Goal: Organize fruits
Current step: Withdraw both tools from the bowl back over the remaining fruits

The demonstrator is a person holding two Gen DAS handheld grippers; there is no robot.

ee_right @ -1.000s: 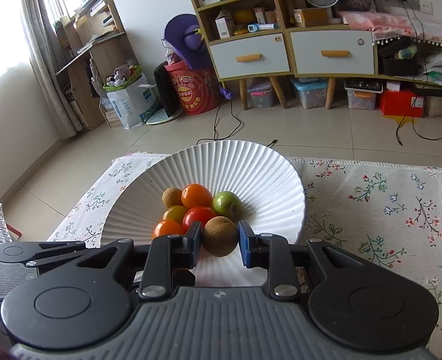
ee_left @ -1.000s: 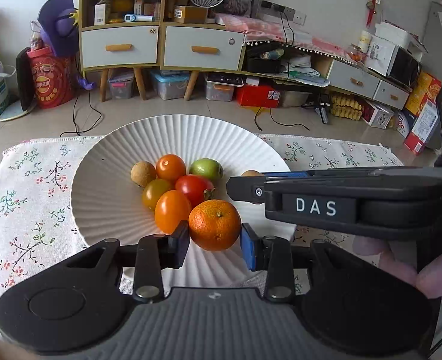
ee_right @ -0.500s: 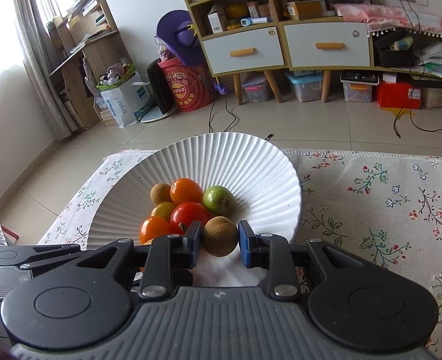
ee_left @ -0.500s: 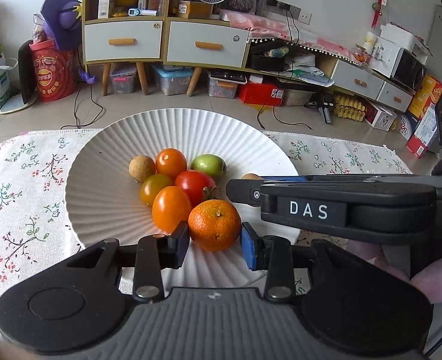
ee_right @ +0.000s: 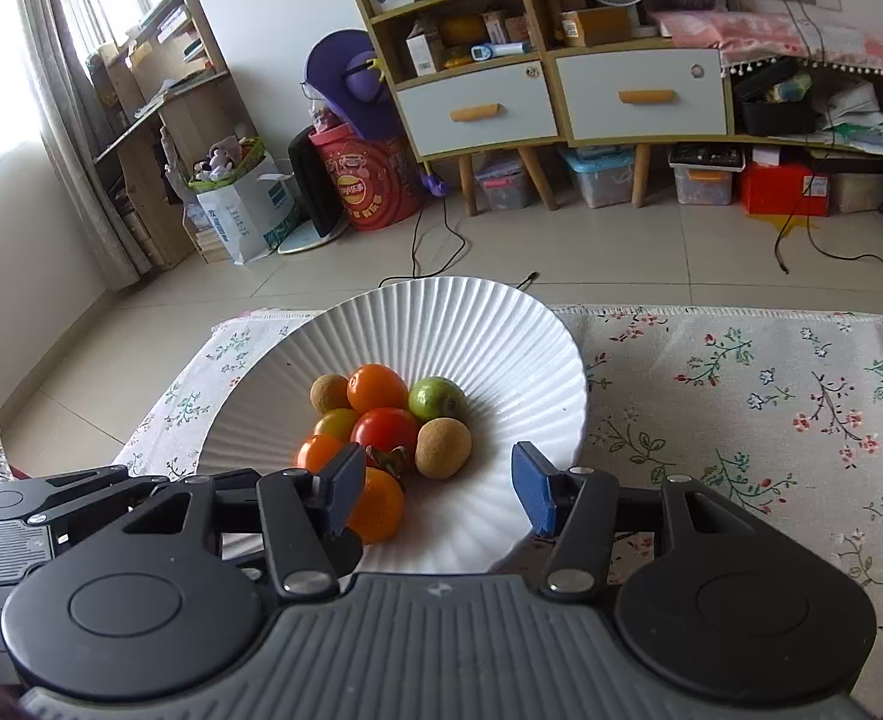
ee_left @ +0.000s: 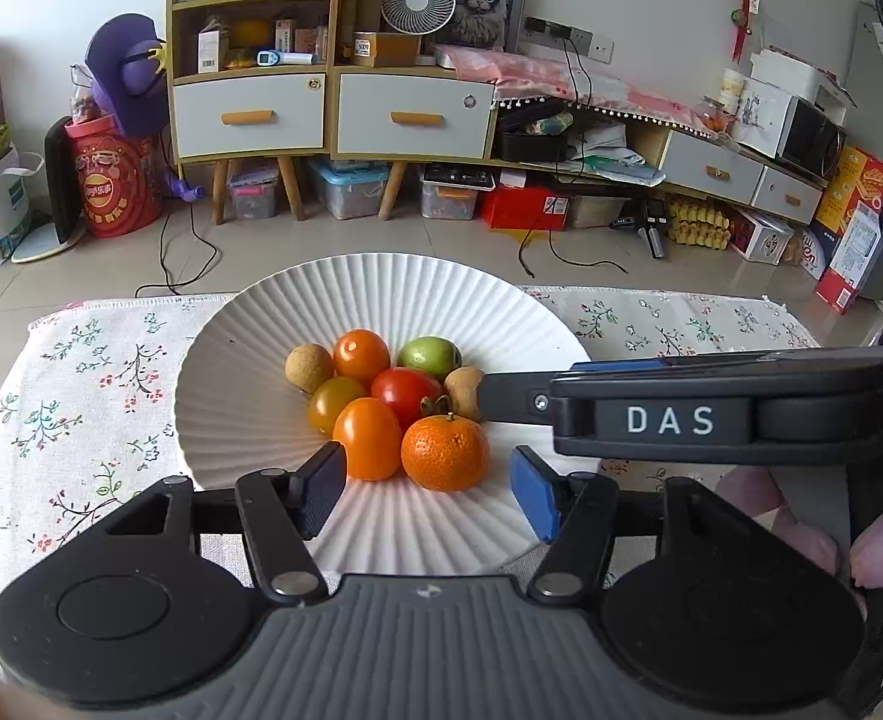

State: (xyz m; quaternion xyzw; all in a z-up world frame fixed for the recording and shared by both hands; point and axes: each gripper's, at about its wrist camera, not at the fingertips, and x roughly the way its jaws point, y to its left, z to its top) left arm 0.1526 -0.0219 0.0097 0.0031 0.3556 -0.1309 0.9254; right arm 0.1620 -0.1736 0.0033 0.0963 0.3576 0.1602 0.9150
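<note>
A white ribbed plate (ee_left: 249, 360) (ee_right: 501, 342) on the floral cloth holds several small fruits. A mandarin (ee_left: 445, 452) (ee_right: 375, 504) lies at the front of the pile, free between the open fingers of my left gripper (ee_left: 423, 495). A brown round fruit (ee_right: 443, 447) (ee_left: 463, 391) lies on the plate just ahead of my open right gripper (ee_right: 435, 495), which reaches in from the right in the left wrist view. Orange tomatoes, a red tomato (ee_left: 405, 390), a green fruit (ee_left: 428, 357) and another brown fruit (ee_left: 308, 367) make up the pile.
The floral tablecloth (ee_right: 771, 408) extends right of the plate and left of it (ee_left: 69, 396). Beyond the table's far edge are tiled floor, cabinets (ee_left: 333, 114) and boxes.
Both grippers have opened. The left let go of the mandarin and the right let go of the brown fruit; both fruits now rest on the plate.
</note>
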